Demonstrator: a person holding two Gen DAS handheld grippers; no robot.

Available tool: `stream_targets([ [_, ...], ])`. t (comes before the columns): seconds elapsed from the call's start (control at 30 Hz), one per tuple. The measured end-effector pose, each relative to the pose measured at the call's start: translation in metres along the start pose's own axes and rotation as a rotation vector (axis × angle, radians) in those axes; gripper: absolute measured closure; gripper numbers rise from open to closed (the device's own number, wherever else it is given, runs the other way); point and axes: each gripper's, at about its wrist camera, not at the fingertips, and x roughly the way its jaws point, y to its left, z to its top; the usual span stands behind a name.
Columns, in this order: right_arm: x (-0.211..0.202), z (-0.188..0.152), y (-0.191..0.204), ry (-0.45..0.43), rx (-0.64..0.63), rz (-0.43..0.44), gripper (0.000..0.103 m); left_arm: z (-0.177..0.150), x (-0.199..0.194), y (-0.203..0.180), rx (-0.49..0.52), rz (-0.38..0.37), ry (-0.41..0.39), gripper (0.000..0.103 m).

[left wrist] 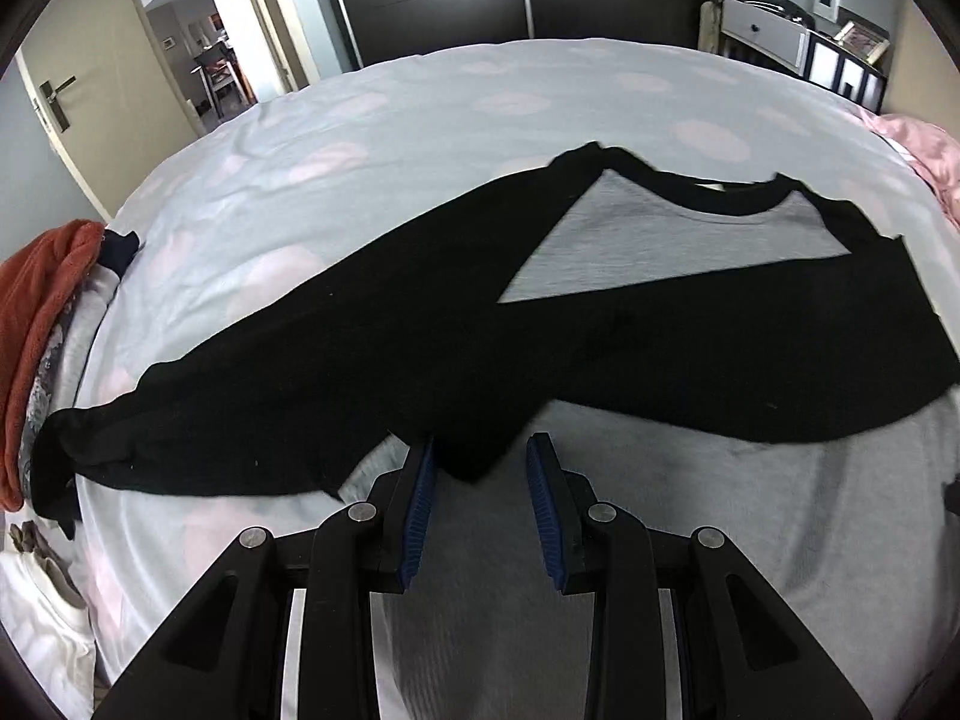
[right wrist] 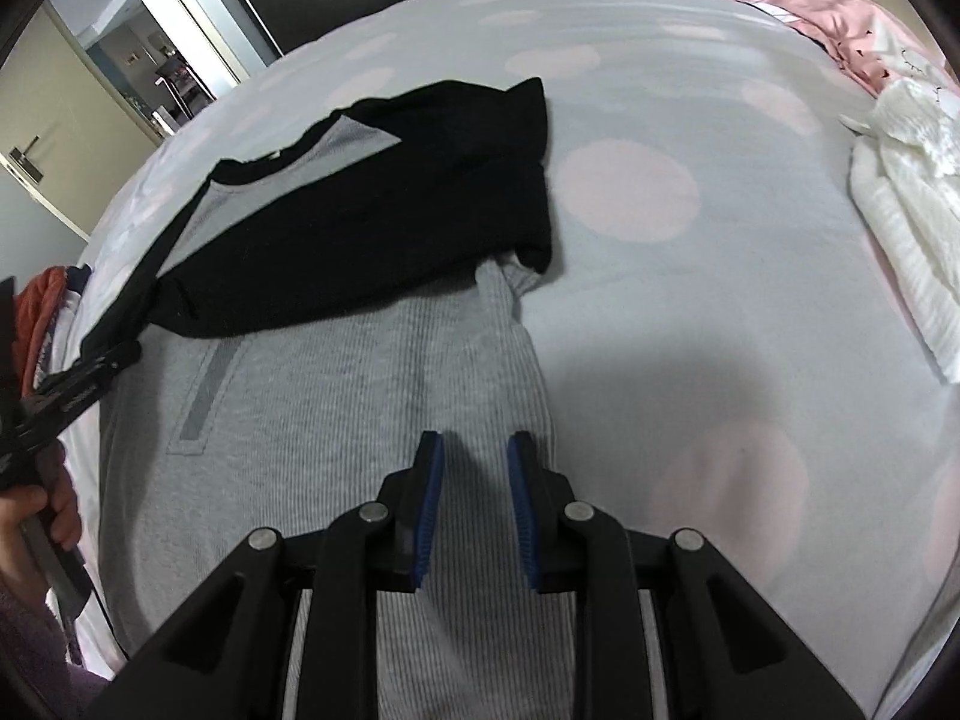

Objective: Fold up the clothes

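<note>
1. Lying across the bed (left wrist: pixel 420 120), a grey shirt (left wrist: pixel 660 234) with black sleeves fills the middle of the left wrist view; its body runs down to the lower centre of the frame.
2. At the far left of that view, a red cloth (left wrist: pixel 36 324) sits on a pile at the bed's edge, and the cuff of the left sleeve (left wrist: pixel 240 408) ends just beside it.
3. That sleeve stretches from the cuff at mid left up toward the collar (left wrist: pixel 738 201) at upper right.
4. At bottom centre, the left gripper (left wrist: pixel 483 468) has its blue pads spread apart, with a black fold of fabric lying between the tips; nothing is pinched.
5. Across the right half, the right sleeve (left wrist: pixel 780 360) lies folded over the grey chest.
6. At the far right edge, a pink cloth (left wrist: pixel 924 150) lies on the bed.
7. In the right wrist view, the other gripper shows at the left edge, a hand (right wrist: pixel 36 516) around its handle.
8. The black sleeve sits upper left of centre there, over the grey body, which runs down the middle.
9. At bottom centre, the right gripper (right wrist: pixel 474 462) is spread open, empty, above the grey fabric near its right edge.
10. At the right, a white knit (right wrist: pixel 906 204) lies well apart from the shirt.
</note>
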Motion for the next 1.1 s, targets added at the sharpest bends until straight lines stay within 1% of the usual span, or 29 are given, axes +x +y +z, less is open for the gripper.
stream_targets([
  [0.03, 0.001, 0.001, -0.001, -0.004, 0.004, 0.011, 0.081, 0.000, 0.000, 0.002, -0.001, 0.004, 0.001, 0.079],
  [0.07, 0.002, 0.003, -0.002, -0.008, 0.008, 0.022, 0.081, 0.000, 0.001, 0.004, -0.002, 0.008, 0.003, 0.088],
  [0.17, 0.003, 0.005, -0.008, -0.005, 0.041, 0.062, 0.081, 0.001, 0.001, 0.009, -0.006, 0.020, 0.007, 0.094],
  [0.23, 0.002, 0.006, -0.015, 0.000, 0.080, 0.094, 0.081, 0.002, 0.002, 0.013, -0.008, 0.029, 0.009, 0.094],
  [0.33, -0.003, 0.005, -0.023, -0.012, 0.112, 0.106, 0.081, 0.002, 0.003, 0.018, -0.012, 0.041, 0.013, 0.094],
  [0.37, -0.005, 0.005, -0.025, -0.020, 0.122, 0.105, 0.081, 0.003, 0.003, 0.020, -0.013, 0.045, 0.015, 0.094],
  [0.43, -0.011, 0.005, -0.028, -0.049, 0.132, 0.059, 0.081, 0.000, 0.006, 0.024, -0.017, 0.053, 0.040, 0.094],
  [0.53, -0.017, 0.007, -0.035, -0.094, 0.146, 0.029, 0.081, -0.006, 0.010, 0.023, 0.006, 0.099, 0.080, 0.088],
  [0.6, -0.019, 0.009, -0.038, -0.123, 0.141, 0.002, 0.081, -0.008, 0.009, 0.020, 0.041, 0.166, 0.087, 0.068],
  [0.67, -0.017, 0.015, -0.039, -0.165, 0.123, -0.043, 0.081, -0.010, 0.005, 0.018, 0.063, 0.217, 0.086, 0.067],
  [0.7, -0.014, 0.019, -0.039, -0.177, 0.120, -0.051, 0.081, -0.011, 0.003, 0.017, 0.071, 0.239, 0.085, 0.067],
  [0.73, -0.012, 0.021, -0.038, -0.178, 0.117, -0.034, 0.081, -0.011, 0.001, 0.018, 0.065, 0.243, 0.084, 0.067],
  [0.87, -0.002, 0.026, -0.033, -0.173, 0.102, 0.047, 0.081, -0.009, 0.001, 0.026, -0.008, 0.197, 0.074, 0.066],
  [1.0, 0.010, 0.028, -0.027, -0.164, 0.072, 0.051, 0.081, -0.006, 0.001, 0.034, -0.081, 0.150, 0.065, 0.065],
  [1.1, 0.016, 0.031, -0.028, -0.172, 0.068, 0.061, 0.081, -0.007, 0.006, 0.037, -0.112, 0.130, 0.081, 0.064],
])
